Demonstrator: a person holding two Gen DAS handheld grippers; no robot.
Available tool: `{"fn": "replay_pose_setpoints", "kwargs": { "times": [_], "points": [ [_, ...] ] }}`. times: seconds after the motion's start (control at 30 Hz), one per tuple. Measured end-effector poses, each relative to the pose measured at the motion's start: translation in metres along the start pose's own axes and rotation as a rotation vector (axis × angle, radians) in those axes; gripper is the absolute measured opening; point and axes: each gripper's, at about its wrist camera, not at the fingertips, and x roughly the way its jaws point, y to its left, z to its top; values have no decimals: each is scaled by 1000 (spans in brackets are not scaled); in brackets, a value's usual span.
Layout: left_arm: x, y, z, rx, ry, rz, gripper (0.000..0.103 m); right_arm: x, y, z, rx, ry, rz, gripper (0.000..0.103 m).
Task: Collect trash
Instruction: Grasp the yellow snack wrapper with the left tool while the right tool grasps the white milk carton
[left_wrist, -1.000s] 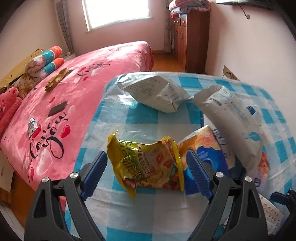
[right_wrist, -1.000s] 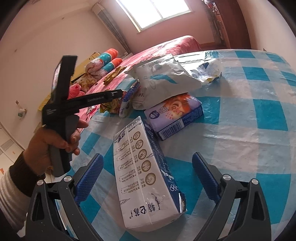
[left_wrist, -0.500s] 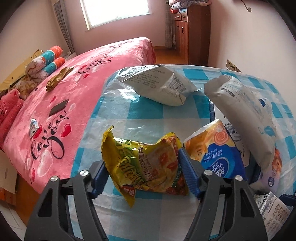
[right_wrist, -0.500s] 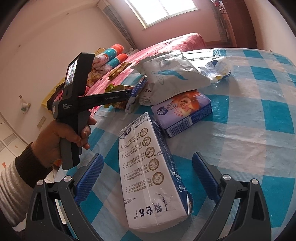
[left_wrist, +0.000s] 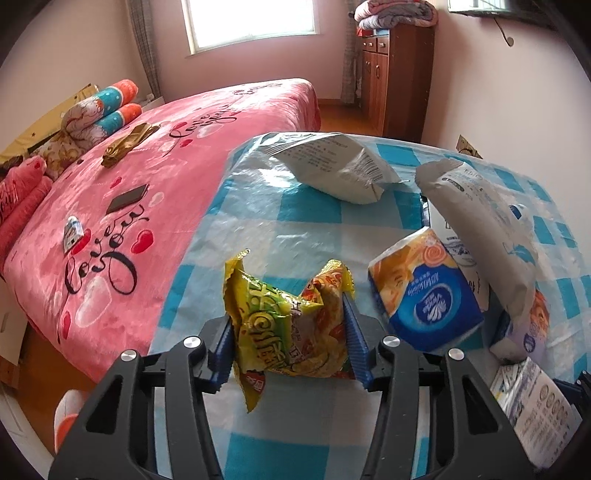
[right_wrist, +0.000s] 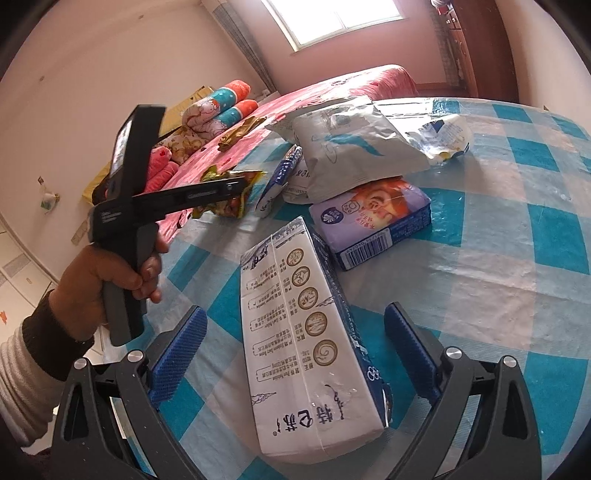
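The left gripper (left_wrist: 290, 345) has its ribbed blue fingers (left_wrist: 222, 350) pressed against both sides of a crumpled yellow foil snack wrapper (left_wrist: 286, 332), glossy and creased, its torn corners sticking up above the counter (left_wrist: 314, 236) with its shiny blue-and-white checked plastic cover. The right gripper (right_wrist: 293, 356) has its fingers spread wide on either side of a flattened white-and-blue milk carton (right_wrist: 314, 332) lying on that cover, touching neither side.

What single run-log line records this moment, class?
left gripper: shut on yellow snack wrapper | right gripper: open, straddling milk carton | table: more trash remains
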Motion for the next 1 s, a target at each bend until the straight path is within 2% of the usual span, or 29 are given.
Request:
{"fn": "replay_pose_setpoints", "kwargs": {
  "times": [0.27, 0.43, 0.53, 0.6, 1.0],
  "points": [
    [-17, 17, -21, -38, -6, -53, 52, 3, 6, -1, -27, 7, -64, 89],
    [-31, 24, -36, -53, -6, -84, 52, 11, 19, -2, -86, 28, -147, 88],
    [-40, 30, -47, -57, -9, -95, 52, 16, 27, -3, -124, 38, -203, 78],
    [-46, 34, -54, -56, -16, -92, 52, 17, 28, -3, -135, 40, -212, 75],
    [-67, 57, -89, -79, -15, -142, 52, 18, 33, -4, -167, 34, -249, 73]
  ]
}}
